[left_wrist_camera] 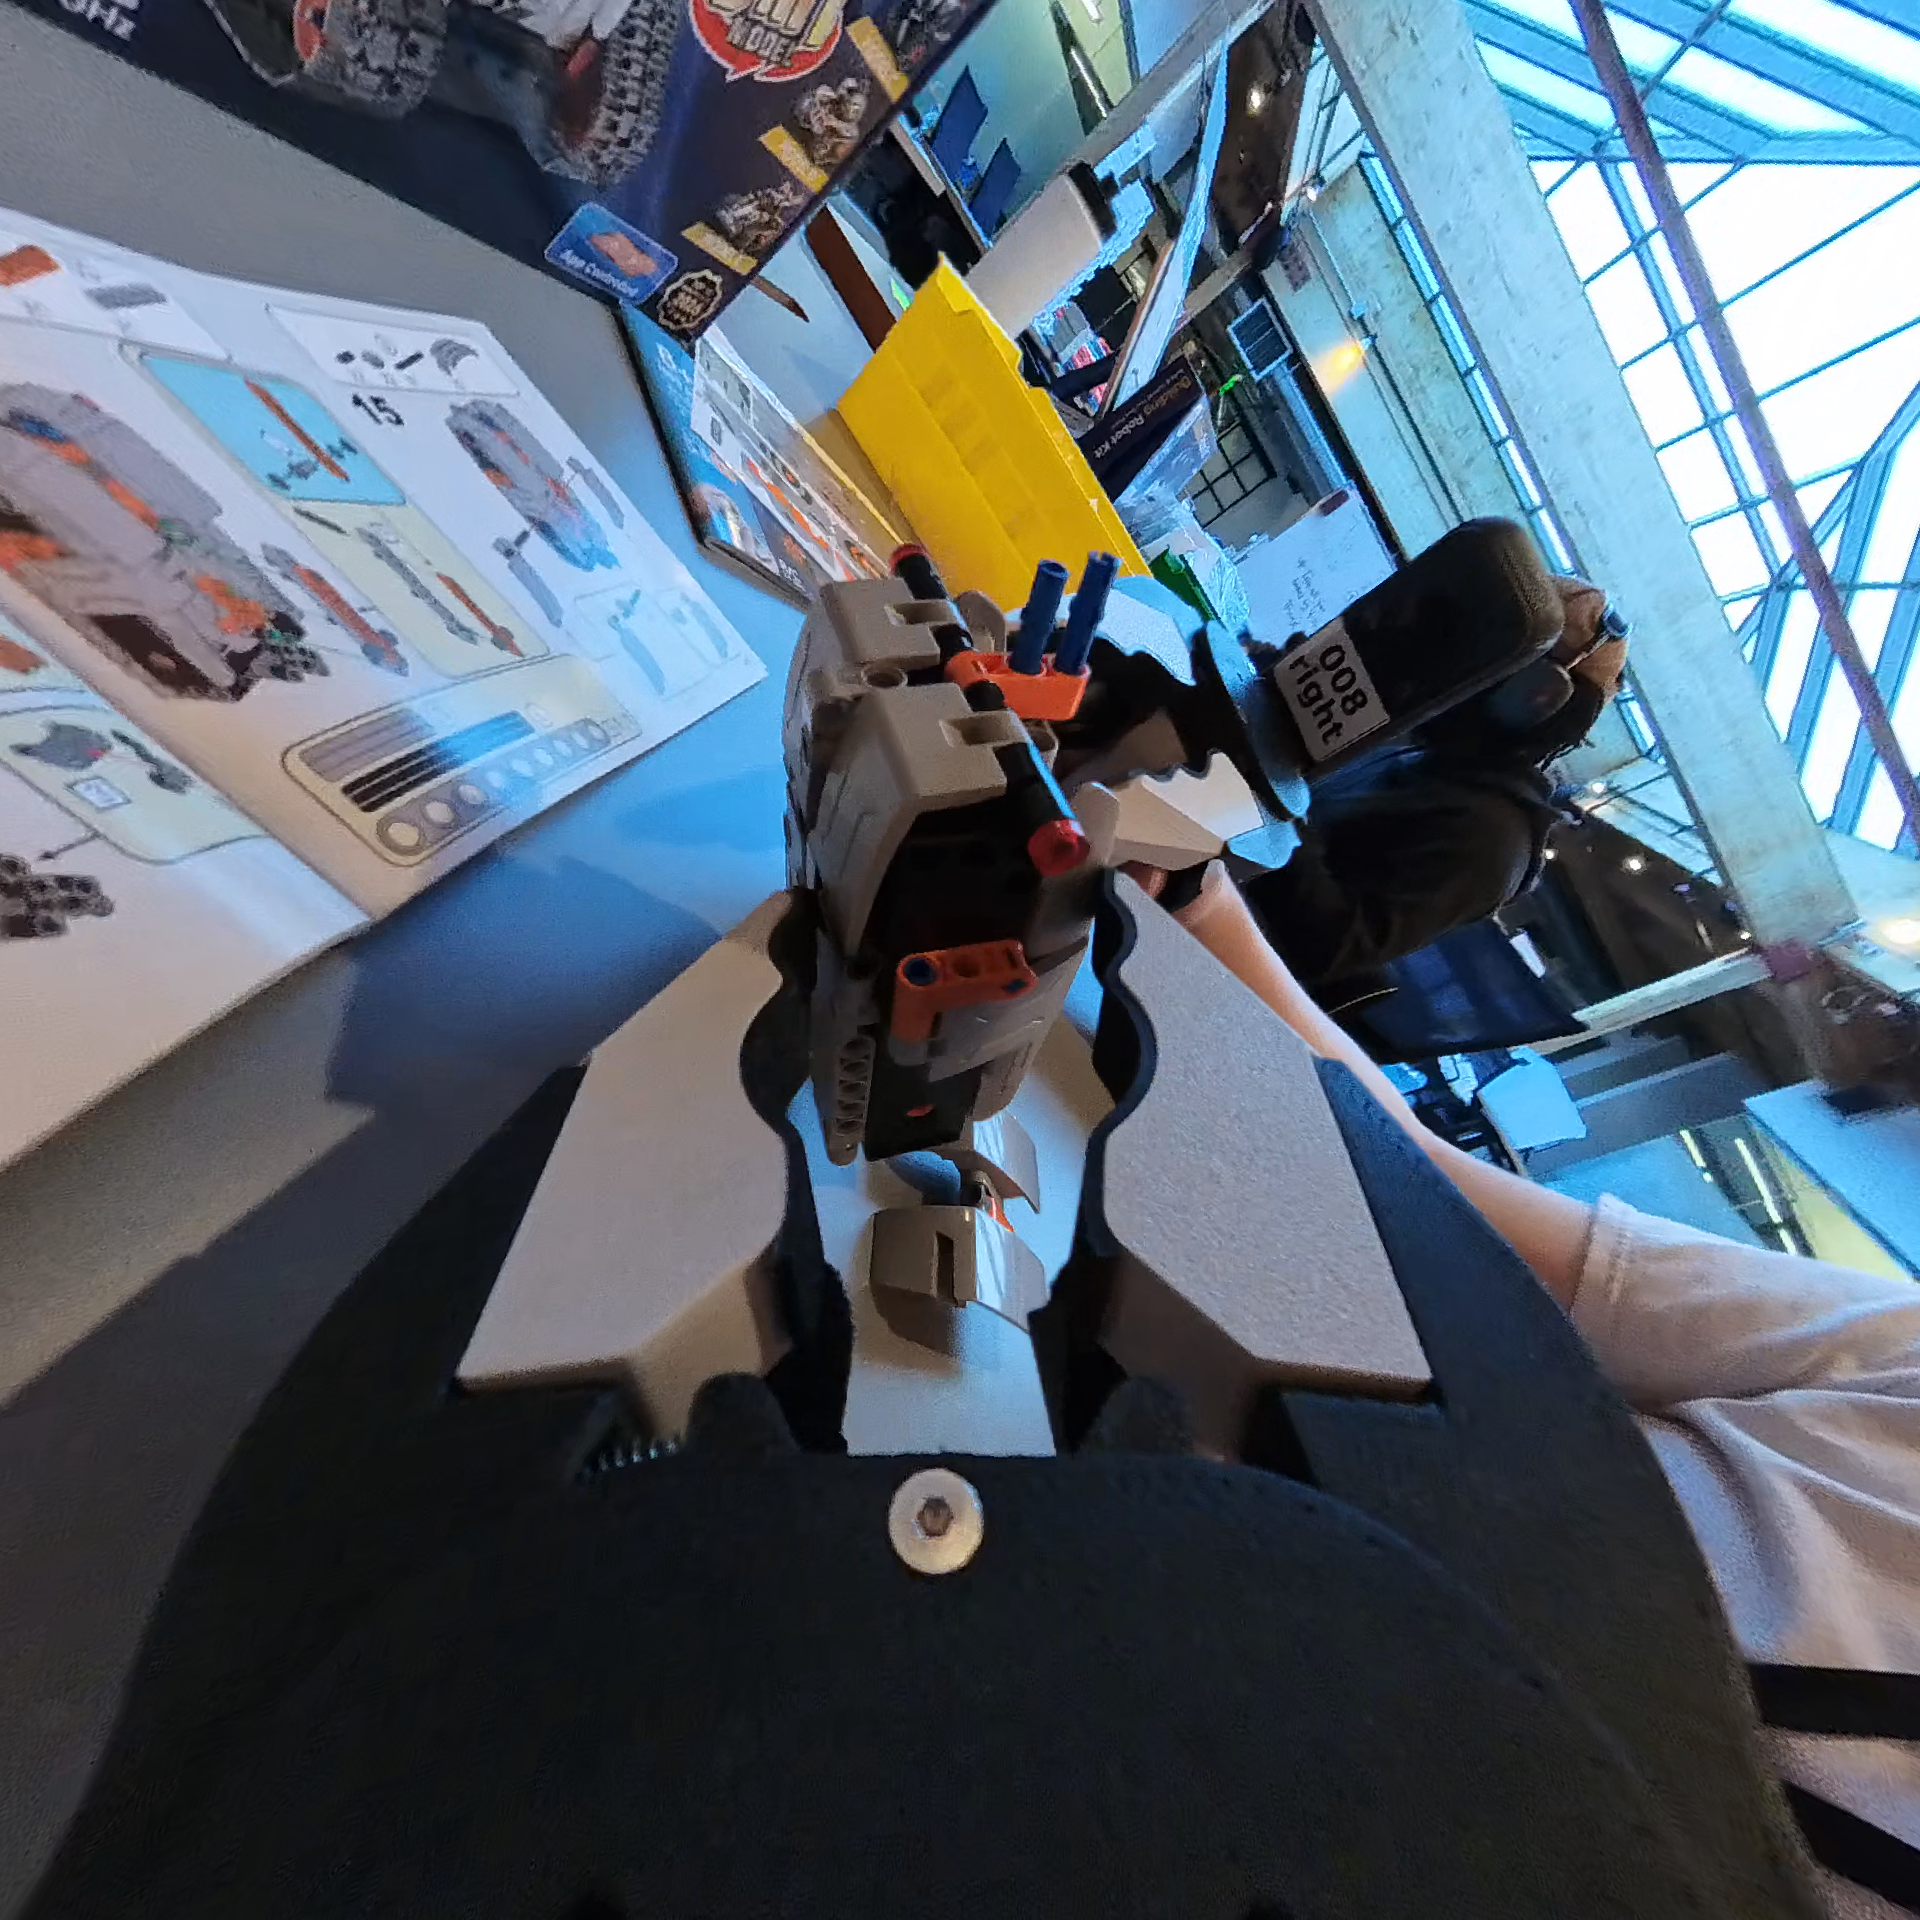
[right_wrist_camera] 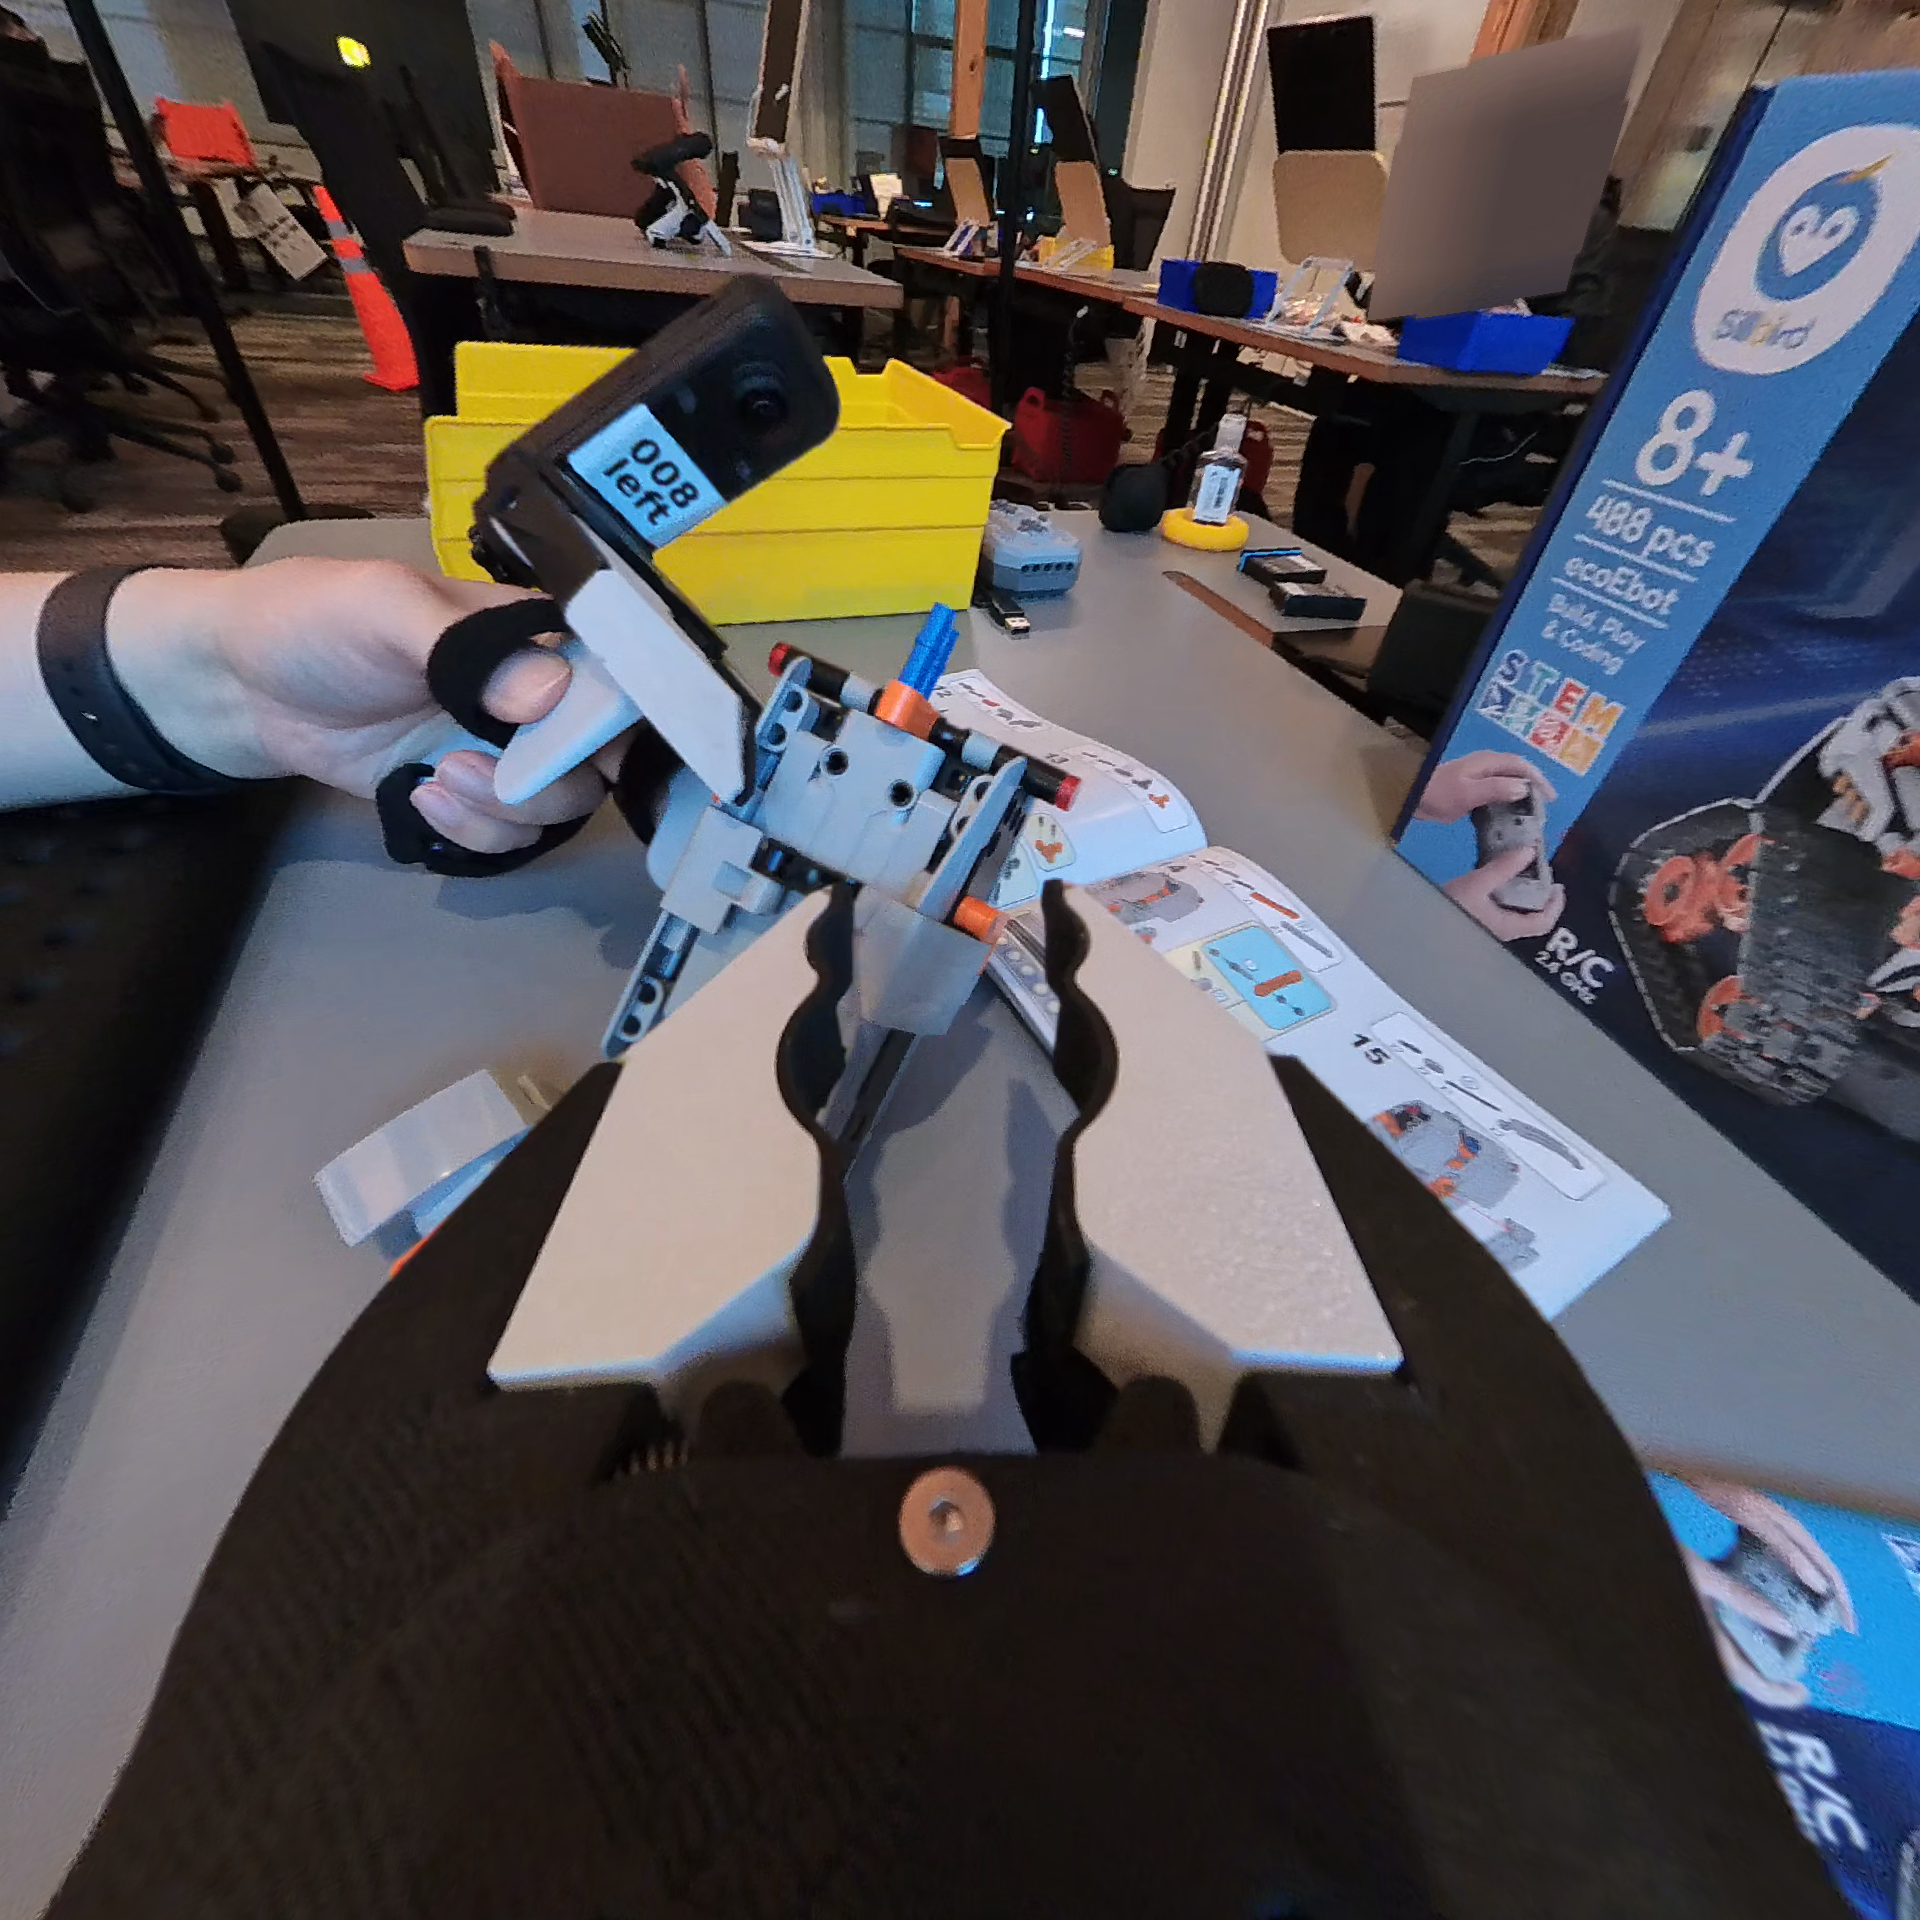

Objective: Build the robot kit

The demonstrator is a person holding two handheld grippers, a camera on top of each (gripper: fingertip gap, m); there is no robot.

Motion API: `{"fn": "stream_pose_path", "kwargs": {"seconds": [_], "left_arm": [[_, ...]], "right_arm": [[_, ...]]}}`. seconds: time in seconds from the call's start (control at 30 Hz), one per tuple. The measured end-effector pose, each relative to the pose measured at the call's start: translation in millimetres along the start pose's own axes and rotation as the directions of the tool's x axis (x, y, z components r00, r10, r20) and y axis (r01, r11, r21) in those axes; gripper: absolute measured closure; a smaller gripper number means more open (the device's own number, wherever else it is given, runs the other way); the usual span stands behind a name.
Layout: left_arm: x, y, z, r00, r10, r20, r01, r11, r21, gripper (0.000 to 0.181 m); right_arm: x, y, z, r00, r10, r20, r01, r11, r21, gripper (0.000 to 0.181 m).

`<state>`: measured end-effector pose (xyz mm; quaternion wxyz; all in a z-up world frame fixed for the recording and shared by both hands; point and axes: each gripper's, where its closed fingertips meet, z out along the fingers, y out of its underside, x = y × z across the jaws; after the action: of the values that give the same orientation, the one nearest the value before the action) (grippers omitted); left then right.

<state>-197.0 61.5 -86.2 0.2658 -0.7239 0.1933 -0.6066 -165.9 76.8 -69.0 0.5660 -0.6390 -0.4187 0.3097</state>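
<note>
My left gripper (left_wrist_camera: pixel 945 914) is shut on a grey, black and orange brick assembly (left_wrist_camera: pixel 914 790) with blue pins and a red-tipped axle, and holds it above the table. In the right wrist view the left gripper (right_wrist_camera: pixel 727 805) carries the same assembly (right_wrist_camera: pixel 862 790), held by a hand (right_wrist_camera: pixel 312 675). My right gripper (right_wrist_camera: pixel 945 904) is open, its tips either side of a grey panel (right_wrist_camera: pixel 920 971) at the assembly's lower end; the right finger stands apart from it. The right gripper (left_wrist_camera: pixel 1132 727) shows behind the assembly in the left wrist view.
An open instruction booklet (right_wrist_camera: pixel 1299 1018) lies on the grey table (right_wrist_camera: pixel 364 987), under and beyond the assembly. A yellow bin (right_wrist_camera: pixel 831 520) stands at the back, a tall blue kit box (right_wrist_camera: pixel 1714 623) at the right, and a pale tray (right_wrist_camera: pixel 416 1153) at the near left. The left gripper's tips are roughly 5 cm from the right gripper's.
</note>
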Motion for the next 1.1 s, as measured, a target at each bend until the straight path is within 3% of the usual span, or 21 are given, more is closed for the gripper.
{"fn": "stream_pose_path", "kwargs": {"seconds": [0.17, 0.5, 0.87, 1.1], "left_arm": [[-4.6, -1.7, -5.0, 0.997, -0.083, -0.007, 0.083, 0.997, 0.005, 0.129], [7.0, 13.5, -6.6, 0.938, -0.304, -0.164, 0.291, 0.952, -0.1, 0.13], [3.6, 22.9, -1.6, 0.93, -0.336, -0.149, 0.315, 0.938, -0.147, 0.129], [5.4, 23.7, -2.1, 0.946, -0.29, -0.144, 0.268, 0.951, -0.154, 0.13]], "right_arm": [[-5.7, -2.9, 5.9, 1.0, 0.002, 0.004, -0.002, 1.0, -0.002, 0.146], [-14.9, -15.3, 14.3, 0.999, -0.042, -0.013, 0.042, 0.999, 0.016, 0.15], [-13.0, -8.7, 21.2, 0.974, -0.219, -0.067, 0.216, 0.976, -0.039, 0.162], [-15.2, -10.7, 21.3, 0.975, -0.212, -0.059, 0.211, 0.977, -0.028, 0.164]]}}
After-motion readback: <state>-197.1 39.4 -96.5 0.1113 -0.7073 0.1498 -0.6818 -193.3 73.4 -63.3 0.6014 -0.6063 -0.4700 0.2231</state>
